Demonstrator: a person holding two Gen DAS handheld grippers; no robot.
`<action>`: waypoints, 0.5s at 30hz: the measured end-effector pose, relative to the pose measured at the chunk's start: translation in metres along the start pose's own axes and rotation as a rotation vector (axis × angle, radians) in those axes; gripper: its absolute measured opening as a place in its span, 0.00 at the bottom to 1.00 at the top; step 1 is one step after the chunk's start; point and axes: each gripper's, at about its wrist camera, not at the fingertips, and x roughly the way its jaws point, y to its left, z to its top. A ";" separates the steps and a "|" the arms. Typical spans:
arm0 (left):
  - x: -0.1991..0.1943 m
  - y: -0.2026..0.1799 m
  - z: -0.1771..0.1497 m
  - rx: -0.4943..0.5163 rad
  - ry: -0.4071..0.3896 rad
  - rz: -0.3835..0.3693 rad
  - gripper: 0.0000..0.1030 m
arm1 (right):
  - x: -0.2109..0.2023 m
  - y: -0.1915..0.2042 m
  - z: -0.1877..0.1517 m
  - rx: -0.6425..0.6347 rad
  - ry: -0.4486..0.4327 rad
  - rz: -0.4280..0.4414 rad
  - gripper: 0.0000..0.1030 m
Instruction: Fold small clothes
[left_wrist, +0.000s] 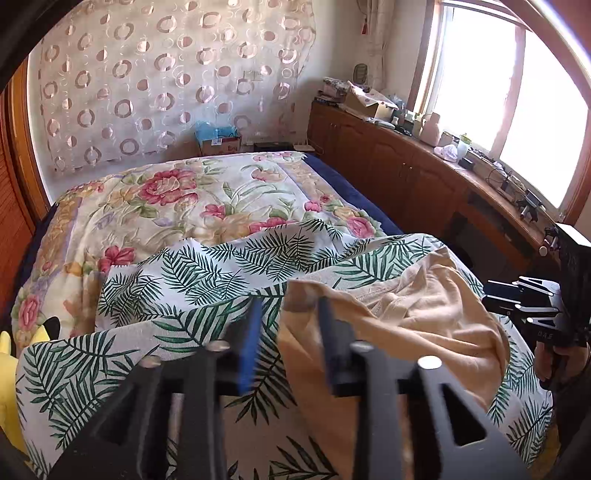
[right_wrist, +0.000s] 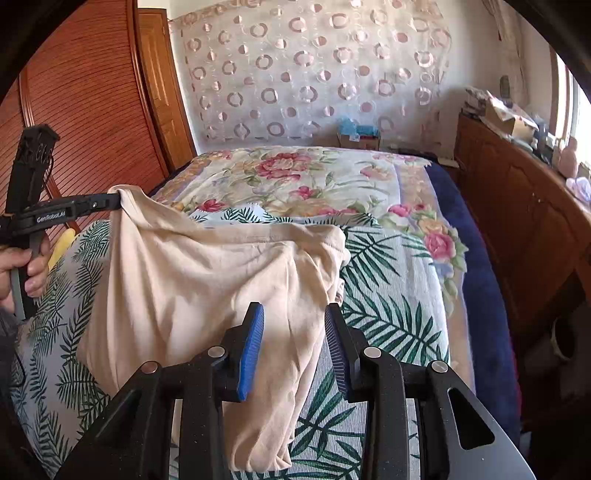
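The left fingers (right_wrist: 117, 199) pinch a corner of the beige garment (right_wrist: 207, 288) and hold it raised above the bed (right_wrist: 480, 280). The right fingers (right_wrist: 293, 347) stand parted with the cloth's lower fold between them, pads not pressing it. The rest of the garment drapes over the palm-leaf sheet (right_wrist: 388, 295), beside the floral quilt (right_wrist: 295, 177).

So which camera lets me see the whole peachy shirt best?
The right wrist view. There the peach garment shows nearly whole, one corner lifted at the left gripper, the rest draped over the leaf-print sheet. The left wrist view shows only a crumpled part, half hidden behind blurred fingers.
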 end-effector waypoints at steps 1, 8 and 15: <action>0.000 0.000 0.000 0.000 0.002 -0.016 0.50 | 0.001 0.002 -0.001 0.008 0.010 0.003 0.34; -0.009 -0.012 -0.025 0.010 0.038 -0.076 0.65 | 0.010 0.008 -0.008 0.016 0.067 0.040 0.32; -0.010 -0.027 -0.051 0.023 0.087 -0.094 0.65 | -0.028 -0.003 0.003 0.022 -0.069 -0.045 0.01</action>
